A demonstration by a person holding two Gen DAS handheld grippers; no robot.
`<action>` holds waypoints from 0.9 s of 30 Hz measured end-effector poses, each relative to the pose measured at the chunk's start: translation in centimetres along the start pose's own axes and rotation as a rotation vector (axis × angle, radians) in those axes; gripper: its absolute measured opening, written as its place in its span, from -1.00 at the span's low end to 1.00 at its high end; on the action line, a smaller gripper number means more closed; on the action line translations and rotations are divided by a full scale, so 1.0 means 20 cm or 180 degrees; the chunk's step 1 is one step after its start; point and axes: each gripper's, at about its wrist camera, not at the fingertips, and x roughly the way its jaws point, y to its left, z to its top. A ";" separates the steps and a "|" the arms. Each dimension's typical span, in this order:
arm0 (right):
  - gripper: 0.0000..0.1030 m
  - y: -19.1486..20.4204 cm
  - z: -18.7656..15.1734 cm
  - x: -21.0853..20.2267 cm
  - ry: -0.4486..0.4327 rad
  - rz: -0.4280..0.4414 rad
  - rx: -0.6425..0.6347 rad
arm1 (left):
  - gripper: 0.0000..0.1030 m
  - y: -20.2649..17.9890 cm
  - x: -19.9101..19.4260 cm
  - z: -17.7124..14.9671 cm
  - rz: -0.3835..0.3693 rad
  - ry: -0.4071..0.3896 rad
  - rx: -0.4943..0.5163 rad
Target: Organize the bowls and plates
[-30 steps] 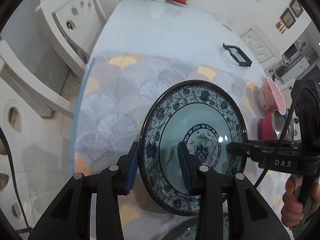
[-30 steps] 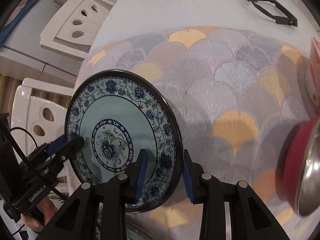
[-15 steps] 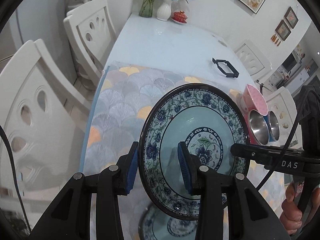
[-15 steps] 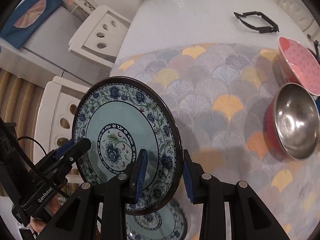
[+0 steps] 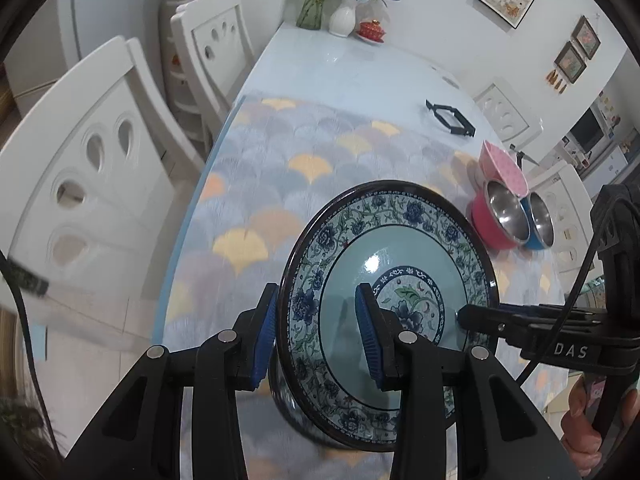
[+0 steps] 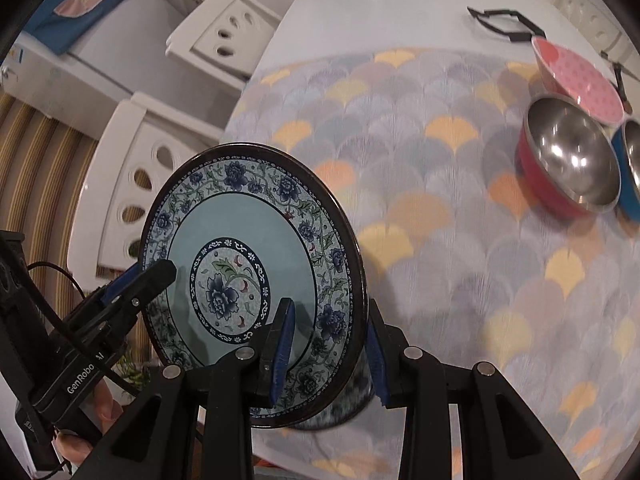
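A blue floral plate [image 5: 392, 304] with a teal centre is held on edge above the patterned tablecloth, gripped from both sides. My left gripper [image 5: 318, 334] is shut on its left rim. My right gripper [image 6: 330, 346] is shut on its opposite rim; the plate also shows in the right wrist view [image 6: 240, 264]. A pink dotted bowl [image 5: 504, 164], a red steel-lined bowl [image 5: 498, 216] and a blue steel-lined bowl [image 5: 540, 220] stand together at the right of the cloth. Something dark sits under the plate, mostly hidden.
White chairs [image 5: 92, 168] line the table's left edge. A black frame-like object [image 5: 450, 118] lies on the bare table beyond the cloth. Vases and a red pot [image 5: 370, 30] stand at the far end. The other hand-held gripper [image 5: 560, 344] reaches in from the right.
Both grippers have lifted the plate higher and pulled back, so more of the table and bowls shows. The second plate seen below half a second ago is out of sight.
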 end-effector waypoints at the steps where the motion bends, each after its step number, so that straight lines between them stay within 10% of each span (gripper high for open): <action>1: -0.35 0.00 -0.03 0.01 0.0048 -0.0022 0.0029 | -0.33 0.00 -0.01 -0.04 0.0013 0.0013 -0.0004; 27: -0.33 -0.04 -0.23 0.28 0.0420 -0.0274 -0.0015 | -0.33 0.03 0.20 -0.31 0.0158 0.0367 -0.0080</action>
